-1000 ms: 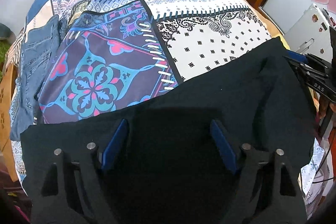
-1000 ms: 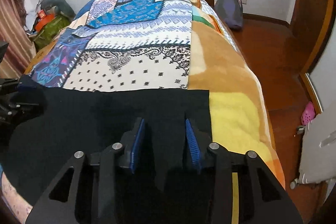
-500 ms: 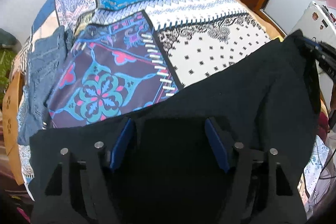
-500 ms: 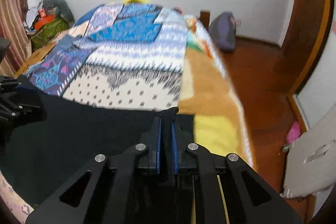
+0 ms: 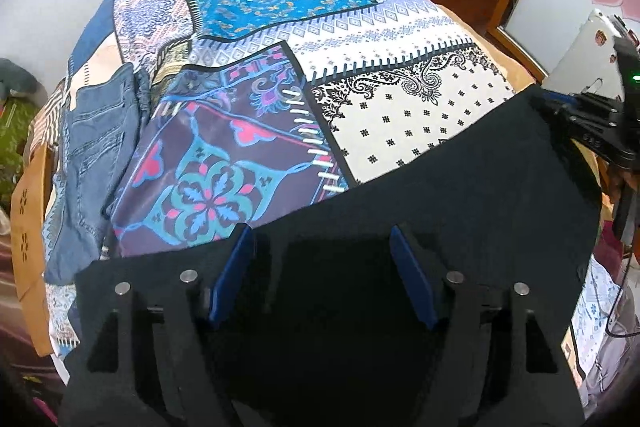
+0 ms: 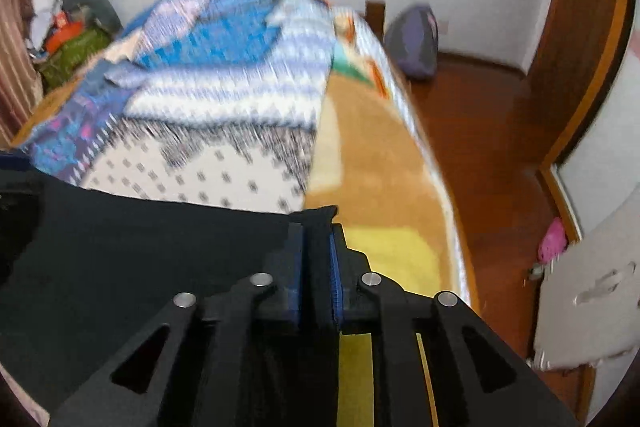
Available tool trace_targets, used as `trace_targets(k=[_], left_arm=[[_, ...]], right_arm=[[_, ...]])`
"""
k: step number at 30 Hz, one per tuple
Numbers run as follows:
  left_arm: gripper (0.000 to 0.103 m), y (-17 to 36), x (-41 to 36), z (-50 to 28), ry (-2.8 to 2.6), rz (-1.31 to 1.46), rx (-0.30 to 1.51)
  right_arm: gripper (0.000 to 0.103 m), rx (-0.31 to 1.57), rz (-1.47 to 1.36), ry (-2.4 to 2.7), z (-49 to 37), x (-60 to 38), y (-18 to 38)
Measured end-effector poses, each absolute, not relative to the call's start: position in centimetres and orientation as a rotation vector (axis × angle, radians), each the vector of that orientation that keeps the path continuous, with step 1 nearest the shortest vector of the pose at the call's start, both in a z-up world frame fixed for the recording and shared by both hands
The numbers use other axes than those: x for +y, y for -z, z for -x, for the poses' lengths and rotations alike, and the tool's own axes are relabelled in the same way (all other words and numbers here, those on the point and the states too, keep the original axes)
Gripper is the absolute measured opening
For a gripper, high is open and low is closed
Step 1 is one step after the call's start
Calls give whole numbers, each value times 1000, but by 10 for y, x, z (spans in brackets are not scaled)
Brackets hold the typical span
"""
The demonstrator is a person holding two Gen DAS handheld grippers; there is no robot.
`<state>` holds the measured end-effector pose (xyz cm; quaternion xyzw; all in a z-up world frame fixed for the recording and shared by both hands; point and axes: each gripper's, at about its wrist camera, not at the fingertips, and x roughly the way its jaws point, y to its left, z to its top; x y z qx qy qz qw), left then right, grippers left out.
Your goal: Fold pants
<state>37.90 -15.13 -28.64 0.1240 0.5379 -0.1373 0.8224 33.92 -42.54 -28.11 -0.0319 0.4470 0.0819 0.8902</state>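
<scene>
In the left wrist view, a pair of faded blue denim jeans (image 5: 90, 163) lies at nine o'clock along the edge of the bed, on the patchwork-print bedspread of blue, purple and white panels (image 5: 280, 75) that covers it. The black fabric pants (image 5: 460, 195) are spread across the near end of the bed, filling the frame from seven o'clock through six to three o'clock, their far edge running diagonally upward to the right over the purple floral panel and the white dotted one. The left tool (image 5: 322, 275) hangs above this dark cloth at six o'clock with its blue-padded fingers (image 5: 234, 275) spread wide apart, nothing between them. At three o'clock the right tool (image 5: 560, 111) reaches in from the side and meets the far corner of the pants. In the right wrist view, which is blurred, the pants occupy the area from nine to six o'clock, with the left tool's dark body only dimly visible at nine. The right tool (image 6: 316, 259), at six o'clock, has its blue pads pressed together on a raised corner of the black fabric, pinching it. Just to the right of that corner lies an orange and yellow fleece blanket (image 6: 372, 163), and past it, from three to one o'clock, a reddish wooden floor (image 6: 488, 131).
</scene>
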Motion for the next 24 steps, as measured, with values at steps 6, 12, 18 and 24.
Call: trace_targets(k=[6, 12, 18, 24], left_arm=[[71, 252, -133, -345, 293, -277, 1060], [71, 218, -94, -295, 257, -256, 985], [71, 220, -76, -243, 265, -293, 988], [71, 249, -67, -203, 297, -311, 1040]], right_arm=[[30, 929, -11, -162, -315, -441, 259], [37, 866, 12, -294, -267, -415, 212], [43, 829, 24, -495, -228, -346, 201], [43, 862, 40, -659, -203, -276, 214]])
